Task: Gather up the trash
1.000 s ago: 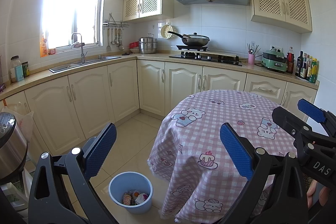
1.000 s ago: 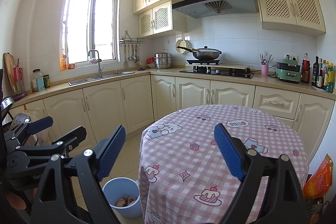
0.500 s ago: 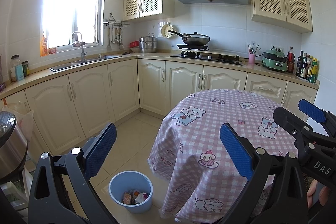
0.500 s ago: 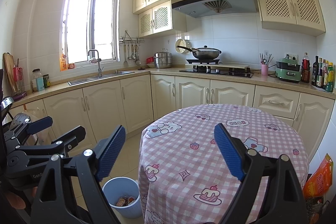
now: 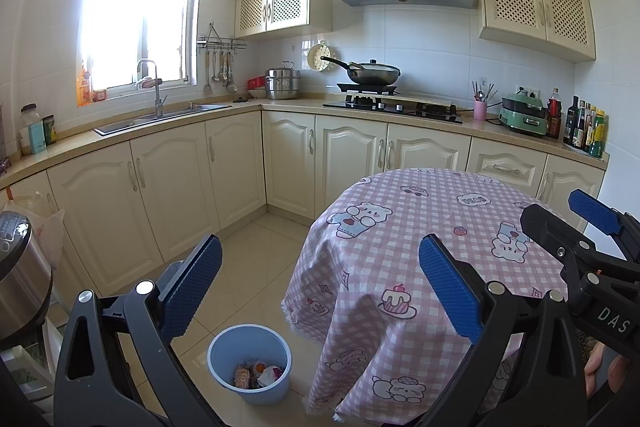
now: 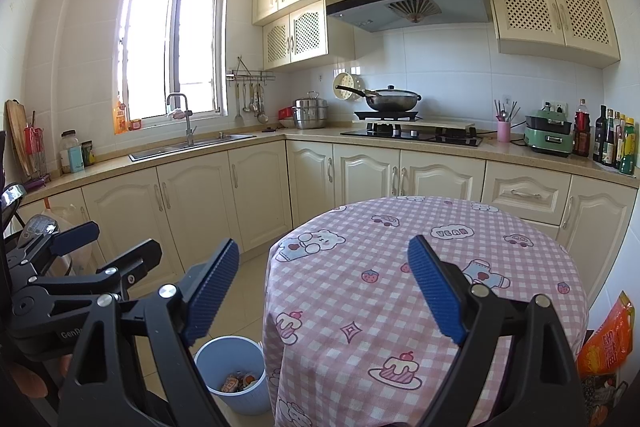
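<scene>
Left wrist view shows the left gripper held above the floor with its blue ribbed pads spread wide and nothing between them; the right gripper, seen from its own camera, is likewise released and empty, hovering near the round table draped in a pink checked cartoon cloth. The small pale-blue plastic bin stands on the cream tiled floor just beside the hanging edge of the cloth, and crumpled wrappers lie at its bottom. No loose trash shows on the tabletop, so the collecting looks largely done, unless the orange snack bag leaning low at the table's far right counts as litter; that cannot be settled from here. If a further piece has to be fetched, the risks I would expect are a finger snagging the draped cloth and dragging it, or a low reach nudging the light bin so it tips and spills. Both grippers sit close side by side, so a careless swing could also knock one against the other.
</scene>
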`<state>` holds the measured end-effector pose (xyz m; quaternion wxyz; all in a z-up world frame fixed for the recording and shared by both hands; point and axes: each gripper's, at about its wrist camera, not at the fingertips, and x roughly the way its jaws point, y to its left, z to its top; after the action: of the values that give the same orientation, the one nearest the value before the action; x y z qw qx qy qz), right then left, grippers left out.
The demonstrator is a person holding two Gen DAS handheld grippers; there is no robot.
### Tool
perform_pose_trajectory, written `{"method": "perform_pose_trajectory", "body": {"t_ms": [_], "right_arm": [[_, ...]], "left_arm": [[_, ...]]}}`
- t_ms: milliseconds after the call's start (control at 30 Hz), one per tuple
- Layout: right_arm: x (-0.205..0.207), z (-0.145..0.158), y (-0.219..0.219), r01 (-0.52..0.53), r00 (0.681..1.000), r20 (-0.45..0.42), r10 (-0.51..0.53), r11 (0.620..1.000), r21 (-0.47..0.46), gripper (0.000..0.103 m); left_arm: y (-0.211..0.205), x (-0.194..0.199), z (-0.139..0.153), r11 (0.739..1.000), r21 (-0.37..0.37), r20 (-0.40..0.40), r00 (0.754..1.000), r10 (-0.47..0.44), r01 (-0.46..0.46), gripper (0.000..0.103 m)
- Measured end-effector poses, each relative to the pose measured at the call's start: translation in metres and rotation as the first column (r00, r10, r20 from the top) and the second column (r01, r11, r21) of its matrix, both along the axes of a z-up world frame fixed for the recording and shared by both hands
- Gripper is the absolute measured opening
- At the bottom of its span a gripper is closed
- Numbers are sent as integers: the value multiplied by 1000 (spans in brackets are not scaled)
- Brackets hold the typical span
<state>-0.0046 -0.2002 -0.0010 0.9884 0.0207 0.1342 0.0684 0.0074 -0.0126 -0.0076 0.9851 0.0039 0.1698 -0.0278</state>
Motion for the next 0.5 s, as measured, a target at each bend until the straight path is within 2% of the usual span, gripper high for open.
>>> {"method": "perform_pose_trajectory", "body": {"t_ms": [500], "right_arm": [[2,-7,-3,5,1000,-7,-5,1000,3,85]], "left_arm": [[2,2,0,1000,3,-13,1000,-1,1,95]]}}
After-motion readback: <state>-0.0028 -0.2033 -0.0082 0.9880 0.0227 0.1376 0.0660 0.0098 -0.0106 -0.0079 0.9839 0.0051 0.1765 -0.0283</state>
